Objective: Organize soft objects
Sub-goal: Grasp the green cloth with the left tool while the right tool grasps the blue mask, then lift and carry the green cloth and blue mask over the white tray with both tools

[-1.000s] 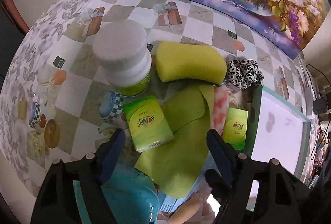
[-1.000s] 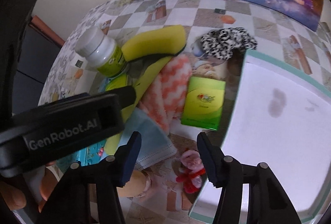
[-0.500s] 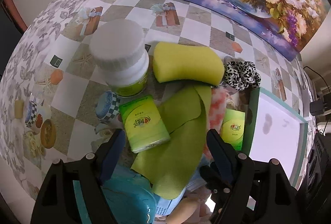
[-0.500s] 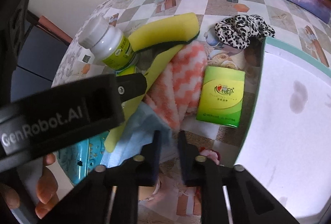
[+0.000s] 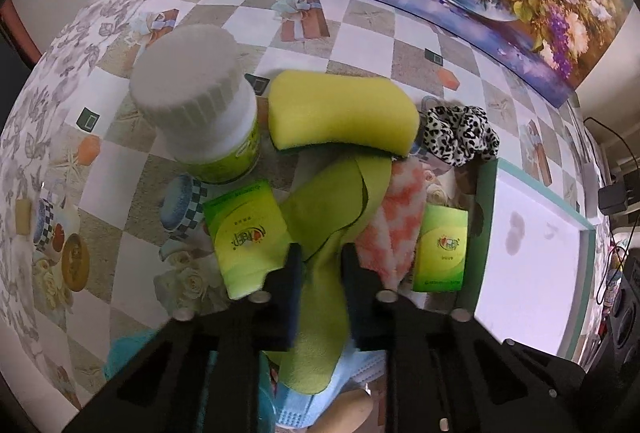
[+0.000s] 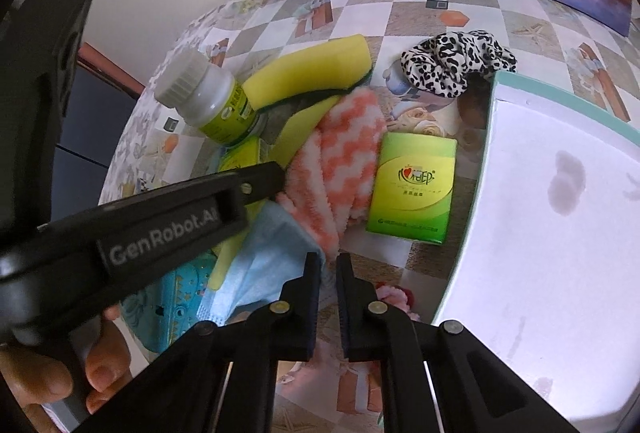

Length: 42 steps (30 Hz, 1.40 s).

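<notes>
We see a cluttered checked tablecloth from two cameras mounted on handheld grippers, both pointing steeply down. Our left gripper is closing, and its dark pads now pinch a lime-green cloth that lies over the heap of soft things in the middle of the table. Our right gripper is nearly shut on the edge of a pale blue face mask, just beside a pink-and-white zigzag towel; whether the mask is truly caught between the pads we cannot tell for certain, though it appears pinched. Around these lie a yellow sponge, a leopard-print scrunchie, two green tissue packs and a white-capped bottle. A white tray with a teal rim sits empty to the right, likely the place for sorted items. To do this step well, we judge that each cloth should be lifted slowly and straight up so it peels off its neighbours without dragging the tissue packs or tipping the bottle, and the two hands should keep apart. Readable writing: "GenRobot.AI" is printed in grey on the side of the left gripper as seen from the right camera; the tissue packs carry Chinese characters and a small heart logo, too small for us to read.
</notes>
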Available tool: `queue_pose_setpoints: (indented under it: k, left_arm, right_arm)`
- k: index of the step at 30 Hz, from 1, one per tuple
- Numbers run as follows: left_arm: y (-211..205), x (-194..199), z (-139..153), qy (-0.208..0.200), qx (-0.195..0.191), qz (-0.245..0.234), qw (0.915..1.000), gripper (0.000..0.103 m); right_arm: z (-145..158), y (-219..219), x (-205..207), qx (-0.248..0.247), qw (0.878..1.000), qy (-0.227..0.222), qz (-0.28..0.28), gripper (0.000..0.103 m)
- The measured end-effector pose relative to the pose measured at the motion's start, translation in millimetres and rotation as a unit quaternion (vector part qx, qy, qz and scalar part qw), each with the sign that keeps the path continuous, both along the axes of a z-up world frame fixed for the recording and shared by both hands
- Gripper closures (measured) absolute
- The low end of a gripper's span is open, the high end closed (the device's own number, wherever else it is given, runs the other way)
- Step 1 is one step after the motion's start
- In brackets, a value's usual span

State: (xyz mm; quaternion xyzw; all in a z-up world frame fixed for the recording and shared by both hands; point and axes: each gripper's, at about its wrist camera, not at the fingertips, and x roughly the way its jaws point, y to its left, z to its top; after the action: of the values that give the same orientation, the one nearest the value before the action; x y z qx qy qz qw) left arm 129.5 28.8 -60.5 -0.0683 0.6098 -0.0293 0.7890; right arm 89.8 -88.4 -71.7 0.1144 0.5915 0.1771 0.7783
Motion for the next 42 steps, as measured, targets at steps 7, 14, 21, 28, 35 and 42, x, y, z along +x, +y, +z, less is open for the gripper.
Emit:
queue_pose_setpoints:
  k: [7, 14, 21, 28, 35, 42]
  left_arm:
    - [11.7, 0.4, -2.4, -0.005, 0.009, 0.02, 0.9998, 0.1]
    - [13.1, -1.5, 1.3, -0.014, 0.012, 0.023, 0.9996, 0.101]
    - [13.9, -5.0, 17.5, -0.036, 0.012, 0.024, 0.999, 0.101]
    - [13.1, -12.1, 48.4, -0.077, 0.019, 0.024, 0.9966, 0.102]
    - [12.8, -21.9, 88.4, -0.13, 0.028, 0.02, 0.9909, 0.102]
    - [15.3, -34.8, 126.0, -0.18, 0.028, 0.024, 0.983, 0.102]
  right_arm:
    - [1.0, -7.6, -2.3, -0.005, 1.0, 0.0, -0.008, 0.094]
    - [5.1, -13.0, -5.4, 0.002, 1.0, -0.004, -0.006, 0.095]
    - [17.4, -9.8, -7.0, 0.019, 1.0, -0.016, -0.005, 0.095]
    - [52.8, -9.8, -15.1, 0.041, 0.997, -0.059, 0.002, 0.095]
    - [81.0, -10.7, -22.0, 0.045, 0.995, -0.09, 0.002, 0.096]
    - [110.0, -19.2, -32.6, 0.049, 0.991, -0.126, -0.002, 0.096]
